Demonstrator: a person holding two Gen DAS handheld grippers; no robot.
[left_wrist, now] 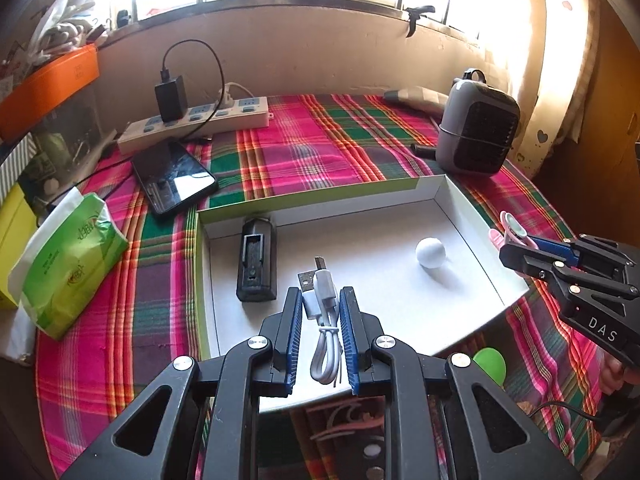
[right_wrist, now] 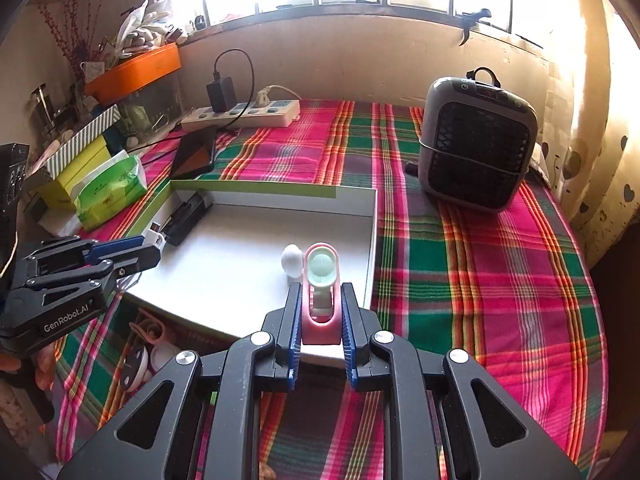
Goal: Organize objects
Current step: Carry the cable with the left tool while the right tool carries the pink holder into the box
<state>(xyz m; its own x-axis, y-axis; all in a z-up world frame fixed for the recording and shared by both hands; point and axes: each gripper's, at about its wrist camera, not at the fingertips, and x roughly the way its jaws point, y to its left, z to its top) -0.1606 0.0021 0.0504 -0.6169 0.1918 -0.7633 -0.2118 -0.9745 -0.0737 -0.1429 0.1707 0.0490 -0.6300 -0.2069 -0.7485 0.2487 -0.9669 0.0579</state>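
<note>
- The left gripper is closed on a coiled white USB cable, whose plugs stick out past the fingertips, over the near-left part of a shallow white cardboard tray with green outer walls.
- The right gripper clamps a small pink plastic gadget with a round pale-green disc at its front end, held over the tray's near-right corner, just beside its right wall.
- Inside the tray, a small white ball lies toward the right, close to the pink gadget, and a black rectangular battery charger lies along the left side, near the far-left corner.
- The tray rests on a worktop covered with a pink, green and purple plaid cloth.
- Beyond the tray on the left lies a black smartphone, with a white power strip carrying a black plug adapter behind it.
- A green tissue pack sits left of the tray.
- A grey portable fan with a dark grille stands at the far right.
</note>
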